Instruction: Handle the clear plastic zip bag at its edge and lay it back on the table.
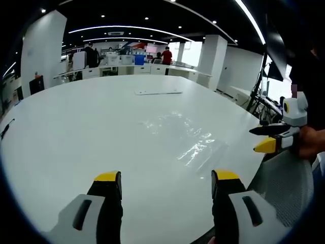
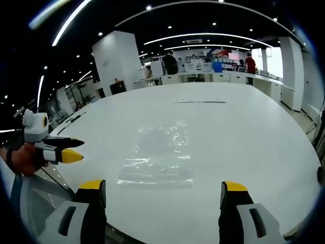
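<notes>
Both claws are held open over the white worktop (image 2: 264,152), the clear zip bag (image 2: 158,155) lying flat, dead ahead of the right claw (image 2: 165,193) and right-forward of the left claw (image 1: 166,184).

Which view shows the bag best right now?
The right gripper view: the bag lies flat, centred ahead of the open fingers, edges and zip end traceable. In the left gripper view the bag is mostly glare and wrinkles, outline faint.
</notes>
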`<state>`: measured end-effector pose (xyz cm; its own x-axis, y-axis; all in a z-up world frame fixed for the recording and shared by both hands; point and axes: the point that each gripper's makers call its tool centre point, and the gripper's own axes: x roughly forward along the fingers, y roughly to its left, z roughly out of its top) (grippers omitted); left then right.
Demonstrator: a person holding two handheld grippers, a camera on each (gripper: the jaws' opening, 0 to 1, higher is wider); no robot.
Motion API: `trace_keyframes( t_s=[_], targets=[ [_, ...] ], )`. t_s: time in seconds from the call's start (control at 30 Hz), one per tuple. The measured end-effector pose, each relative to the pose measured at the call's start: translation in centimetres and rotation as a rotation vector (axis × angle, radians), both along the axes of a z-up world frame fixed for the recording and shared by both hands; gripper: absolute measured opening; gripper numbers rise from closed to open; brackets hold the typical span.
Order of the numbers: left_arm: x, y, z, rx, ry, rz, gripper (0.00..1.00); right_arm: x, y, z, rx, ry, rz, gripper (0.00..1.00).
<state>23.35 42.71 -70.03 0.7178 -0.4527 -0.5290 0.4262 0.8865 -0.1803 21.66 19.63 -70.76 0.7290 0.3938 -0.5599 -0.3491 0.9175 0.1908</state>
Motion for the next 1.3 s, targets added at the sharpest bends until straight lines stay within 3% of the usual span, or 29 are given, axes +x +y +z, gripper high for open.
trace_keyframes(
  t_s=[0.23,0.43,0.8,1.03,1.3],
  targets=[
    [-0.1,-0.1,-0.1,0.006,0.002,-0.012,0.71,0.1,0.5,0.2,-0.002,0.004,0.019,0.93],
    [-0.4,-0.4,0.2,0.021,-0.001,-0.034,0.71,1.7,2.2,1.1,-0.009,-0.008,0.055,0.90],
    [-1.5,-0.2,1.1,0.027,-0.021,-0.062,0.71,7.1,7.4,1.2,-0.020,-0.026,0.151,0.89],
    [-1.8,0.3,1.0,0.037,-0.015,-0.071,0.71,10.7,10.1,1.4,-0.014,-0.038,0.169,0.88],
    [-2.0,0.3,0.7,0.040,-0.004,-0.073,0.71,14.1,12.6,0.4,0.003,-0.019,0.168,0.86]
  ],
)
